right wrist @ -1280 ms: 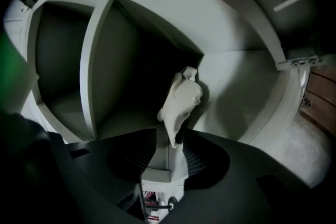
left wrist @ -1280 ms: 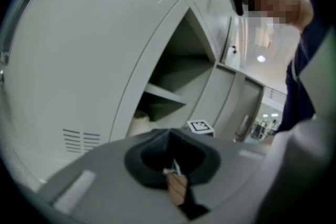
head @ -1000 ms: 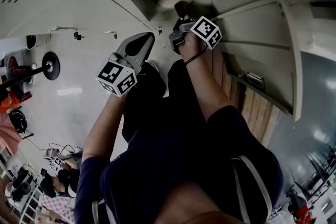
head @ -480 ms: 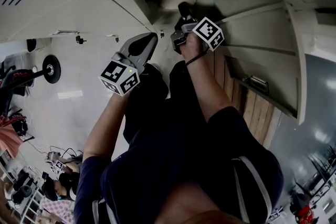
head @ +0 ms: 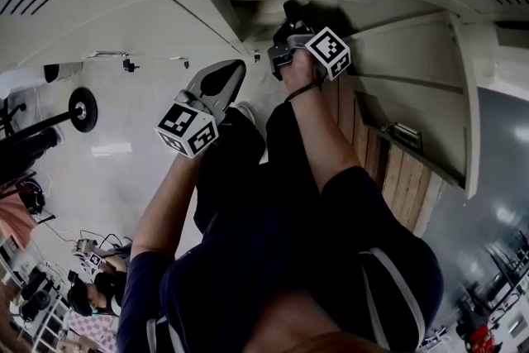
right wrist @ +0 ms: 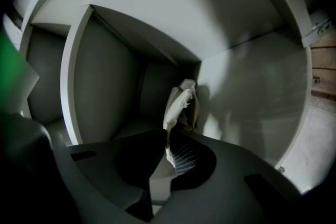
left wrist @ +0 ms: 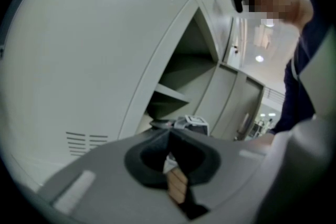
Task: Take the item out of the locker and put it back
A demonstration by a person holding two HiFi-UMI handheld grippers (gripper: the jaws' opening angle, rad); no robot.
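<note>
A pale crumpled item (right wrist: 181, 99) stands in the back corner of the open grey locker compartment (head: 264, 0). My right gripper (right wrist: 168, 136) reaches into that compartment. Its jaws have just been closing, and the item's lower edge is pinched between them. From the head view, the right gripper (head: 291, 12) is at the locker's mouth and the item is hidden. My left gripper (head: 235, 69) hangs outside, below and left of the opening. The left gripper (left wrist: 169, 134) has its jaws together with nothing in them.
The locker door (head: 405, 87) stands open to the right, and the compartment's side walls are close around the right gripper. A wooden panel (head: 397, 169) lies below the door. A barbell weight (head: 81, 105) and a seated person (head: 91, 277) are on the floor at left.
The right gripper has edged a little further up into the locker's mouth. The left gripper has kept its place.
</note>
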